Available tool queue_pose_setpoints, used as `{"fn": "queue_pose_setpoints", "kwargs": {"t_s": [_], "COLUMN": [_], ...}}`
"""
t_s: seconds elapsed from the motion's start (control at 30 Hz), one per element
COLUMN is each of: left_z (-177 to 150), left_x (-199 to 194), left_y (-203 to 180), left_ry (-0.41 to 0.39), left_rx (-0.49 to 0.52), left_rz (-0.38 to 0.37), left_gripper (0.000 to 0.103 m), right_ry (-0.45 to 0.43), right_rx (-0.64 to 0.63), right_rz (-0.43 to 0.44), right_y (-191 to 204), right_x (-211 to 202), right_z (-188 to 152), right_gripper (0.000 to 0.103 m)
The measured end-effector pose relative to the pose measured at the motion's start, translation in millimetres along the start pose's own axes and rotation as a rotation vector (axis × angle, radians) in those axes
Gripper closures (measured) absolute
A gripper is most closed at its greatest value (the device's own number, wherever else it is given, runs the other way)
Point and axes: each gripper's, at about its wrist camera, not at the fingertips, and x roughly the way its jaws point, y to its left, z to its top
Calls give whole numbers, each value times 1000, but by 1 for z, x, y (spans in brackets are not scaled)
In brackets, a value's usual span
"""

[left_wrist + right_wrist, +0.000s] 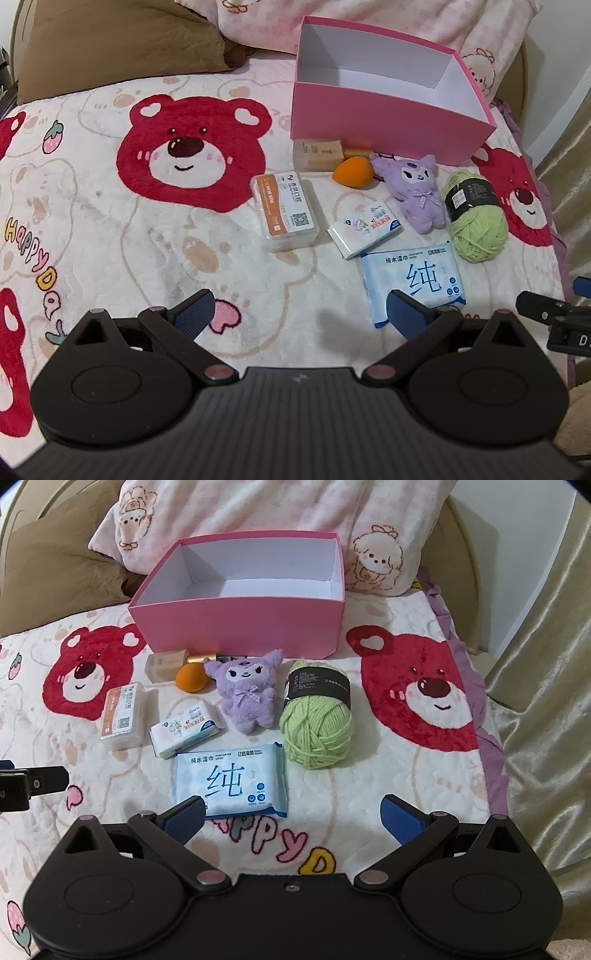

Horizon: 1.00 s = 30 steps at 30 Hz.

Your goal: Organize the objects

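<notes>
An empty pink box (384, 122) (236, 627) stands at the back of the bed. In front of it lie a beige bottle (319, 153) (166, 664), an orange sponge (352, 171) (190, 679), a purple plush (417, 192) (245, 690), a green yarn ball (474, 218) (316, 720), a clear card box (286, 212) (123, 714), a tissue pack (364, 227) (184, 731) and a blue wipes pack (413, 280) (231, 779). My left gripper (299, 314) is open and empty, near the wipes. My right gripper (291, 812) is open and empty, just short of the wipes.
The bed has a bear-print blanket (147, 229) (406, 775). Pillows (122, 40) (258, 506) lie behind the box. A gold curtain (546, 701) hangs at the right. The other gripper shows at the edge of each view, in the left wrist view (554, 317) and the right wrist view (29, 786).
</notes>
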Motion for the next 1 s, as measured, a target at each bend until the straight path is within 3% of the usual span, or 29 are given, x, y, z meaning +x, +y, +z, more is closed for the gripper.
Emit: {"fn": "queue_pose_setpoints", "kwargs": {"t_s": [1.0], "left_z": [-2], "left_x": [4], "left_y": [-18], "left_ry": [25], "left_rx": [21], "left_rz": [-27], "left_gripper": [2], "right_ry": [11], "right_rx": [-1], "right_rz": [15], "right_y": [-2], "right_x": [4], "right_z": [-4], "right_gripper": [1]}}
